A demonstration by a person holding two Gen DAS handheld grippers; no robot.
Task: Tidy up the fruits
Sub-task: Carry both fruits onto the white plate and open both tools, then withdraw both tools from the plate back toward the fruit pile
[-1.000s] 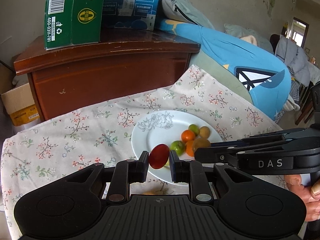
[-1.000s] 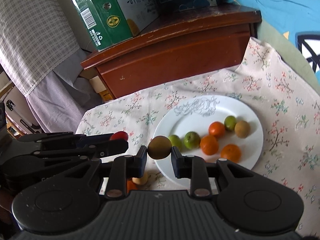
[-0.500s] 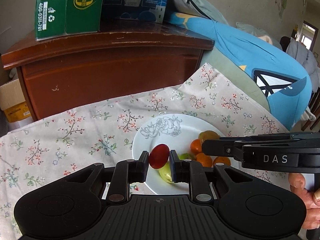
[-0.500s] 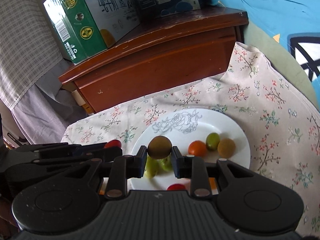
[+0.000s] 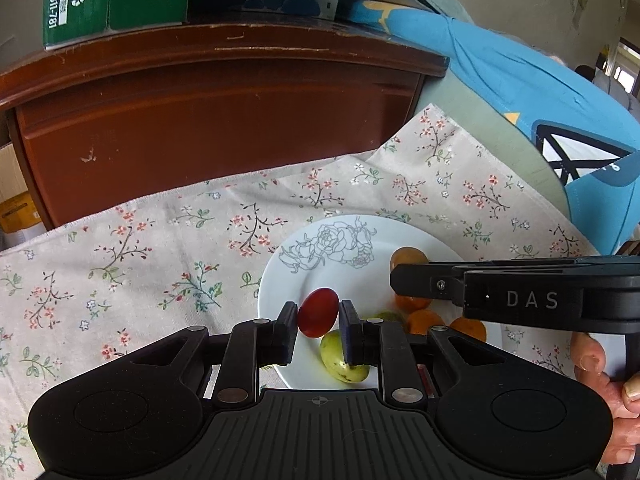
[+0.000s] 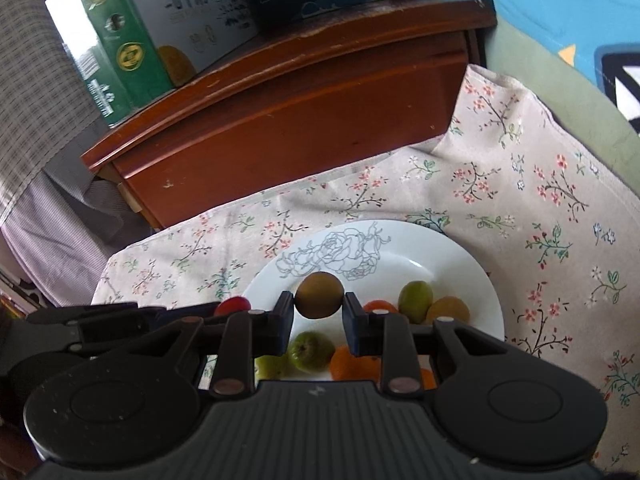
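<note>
- Nearest the left camera, left gripper [image 5: 319,325] pinches a red fruit [image 5: 318,312], hanging over the white plate [image 5: 280,280], likely to drop it there.
- Right gripper [image 6: 319,307], angled down, pinches a brown fruit [image 6: 319,295] over the same plate.
- Beyond, green and orange fruits [image 6: 416,296] lie grouped on the plate, on the floral-cloth surface [image 6: 520,208].

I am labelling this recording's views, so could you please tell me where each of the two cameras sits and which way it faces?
Left wrist: sits on the left gripper, looking forward and down at the white plate; its fingers pinch a red fruit; the right gripper's side and a hand show at the right edge.
Right wrist: sits on the right gripper, facing the same plate; its fingers pinch a brown fruit; the left gripper enters from the left.
Shared: plate, floral cloth, wooden cabinet, both held fruits.
</note>
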